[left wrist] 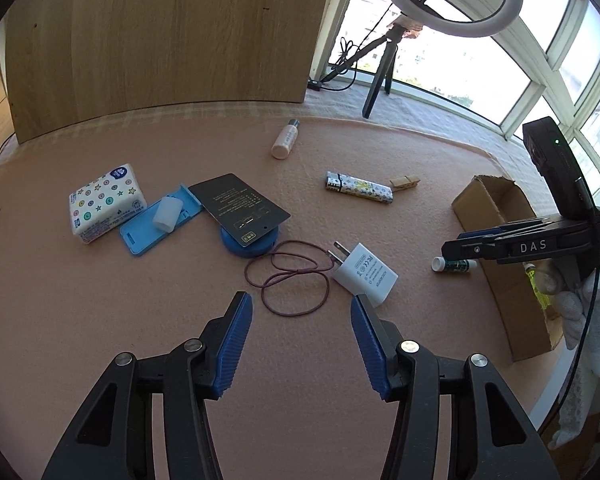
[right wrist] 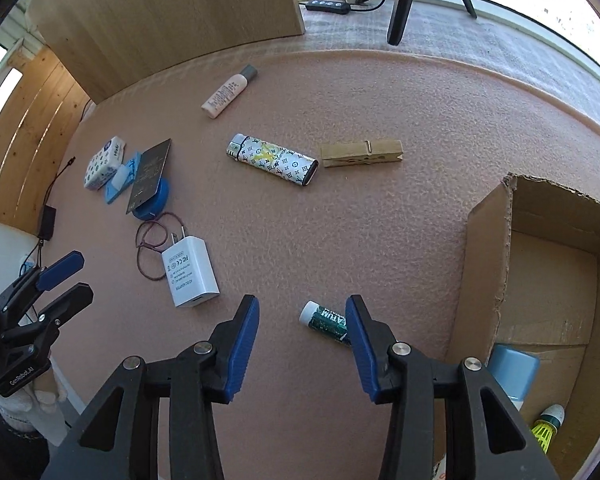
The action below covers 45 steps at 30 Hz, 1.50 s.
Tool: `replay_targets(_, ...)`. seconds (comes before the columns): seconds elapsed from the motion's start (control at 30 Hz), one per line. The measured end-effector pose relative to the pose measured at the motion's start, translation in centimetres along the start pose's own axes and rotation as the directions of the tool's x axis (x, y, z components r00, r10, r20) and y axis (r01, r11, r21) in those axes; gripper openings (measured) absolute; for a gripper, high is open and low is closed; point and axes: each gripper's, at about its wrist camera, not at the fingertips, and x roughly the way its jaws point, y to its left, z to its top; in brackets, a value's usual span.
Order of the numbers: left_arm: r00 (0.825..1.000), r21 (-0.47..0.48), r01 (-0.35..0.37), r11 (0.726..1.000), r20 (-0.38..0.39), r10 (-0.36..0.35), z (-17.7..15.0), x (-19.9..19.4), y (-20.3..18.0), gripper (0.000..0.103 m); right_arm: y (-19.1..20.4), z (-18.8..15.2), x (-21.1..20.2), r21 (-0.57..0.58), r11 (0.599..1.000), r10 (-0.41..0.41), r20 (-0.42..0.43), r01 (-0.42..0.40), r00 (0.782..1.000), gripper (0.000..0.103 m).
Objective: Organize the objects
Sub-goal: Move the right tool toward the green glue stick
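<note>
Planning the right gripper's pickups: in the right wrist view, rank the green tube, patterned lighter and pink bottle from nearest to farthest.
1. Green tube: between the right gripper's open jaws.
2. Patterned lighter: mid-mat, ahead.
3. Pink bottle: far, by the wooden panel.

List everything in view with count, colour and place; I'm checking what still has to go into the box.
Cardboard box: one, brown, right edge of mat.
Shuttlecock: one, yellow-green, inside box.
Blue container: one, inside box.
Small tube: one, green, white cap, beside box.
Clothespin: one, wooden, mid-mat.
Lighter: one, patterned white, left of clothespin.
Lotion bottle: one, cream, far side.
Charger plug: one, white.
Hair tie loops: maroon, beside plug.
Tissue pack: one, white, far left.
Black card: one, on blue disc.
Blue case: one.
Left gripper: jaws open, empty.
Right gripper: jaws open, over tube.
</note>
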Motion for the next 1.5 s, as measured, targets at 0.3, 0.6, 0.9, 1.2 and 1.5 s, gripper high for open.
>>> replay_targets(0.3,1.000,-0.021,0.011,1.000,0.003,-0.011,0.0,0.2,0.8,0.055,-1.3,0.8,2.8,0.047,0.999,-0.011,-0.121,0.017,0.993,0.042)
replay_targets(0.6,1.000,-0.019,0.015,1.000,-0.007,-0.015,-0.2,0.5,1.1,0.055,-1.7,-0.3,2.4,0.133,0.989,0.081,-0.142,-0.063,0.986,0.047)
replay_targets(0.9,1.000,-0.007,0.015,1.000,-0.022,-0.015,-0.1,1.3,1.0,0.055,0.5,-2.6,0.8,-0.162,0.987,-0.031,-0.161,0.005,0.986,0.048)
replay_targets(1.2,1.000,0.034,-0.021,0.999,-0.019,0.021,1.5,3.1,1.0,0.052,1.1,-3.8,2.4,-0.239,0.964,-0.161,-0.180,0.115,0.970,0.047)
replay_targets(1.5,0.994,0.189,-0.044,0.981,-0.088,0.062,1.2,6.9,-0.3,0.038,-0.4,-3.8,1.8,-0.142,0.981,-0.152,-0.164,0.129,0.975,0.035)
